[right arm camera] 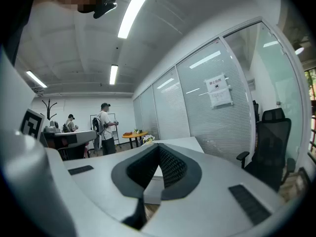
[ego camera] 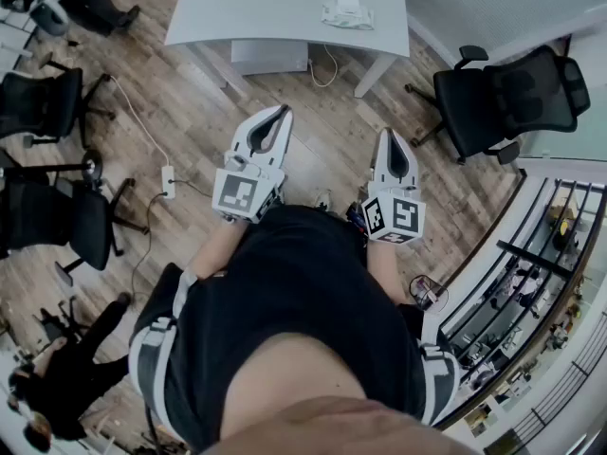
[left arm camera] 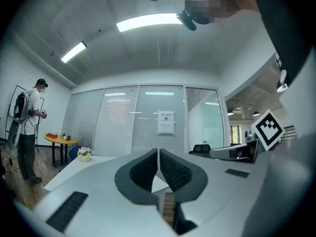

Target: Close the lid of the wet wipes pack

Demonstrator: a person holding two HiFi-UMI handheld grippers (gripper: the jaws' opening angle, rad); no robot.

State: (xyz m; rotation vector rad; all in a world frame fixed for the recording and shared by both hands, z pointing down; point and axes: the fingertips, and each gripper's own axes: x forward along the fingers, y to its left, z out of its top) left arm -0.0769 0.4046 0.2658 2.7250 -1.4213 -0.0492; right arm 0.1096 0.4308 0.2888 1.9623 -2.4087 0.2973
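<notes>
- Approaching the white table (ego camera: 237,12) is judged to be the step in hand. The task has not been started, and the wipes pack (ego camera: 347,13) lies on the far right part of the tabletop, well apart from both grippers.
- The left gripper (ego camera: 281,112) is held with its jaws together and nothing between them. The right gripper (ego camera: 392,135) is likewise closed and empty. Both are carried close to the body and pointed towards the table.
- Whether the lid stands up or lies flat cannot be told, as the pack is too small in the head view. This should be checked once the table is near.
- The gap to the table should be closed first, so that the pack comes within easy reach. The cable (ego camera: 142,131) and power strip (ego camera: 169,180) on the wood floor at the left, and the black chair (ego camera: 507,88) at the right, are best kept clear of.
- Closed jaws are probably well suited to this. The lid can be pushed down with the closed tip of one gripper while the pack is steadied near its end by the other, since a soft, light pack is likely to slide or buckle.
- Pressure is best put on the free edge of the lid, opposite the hinge, until it is seated flat.
</notes>
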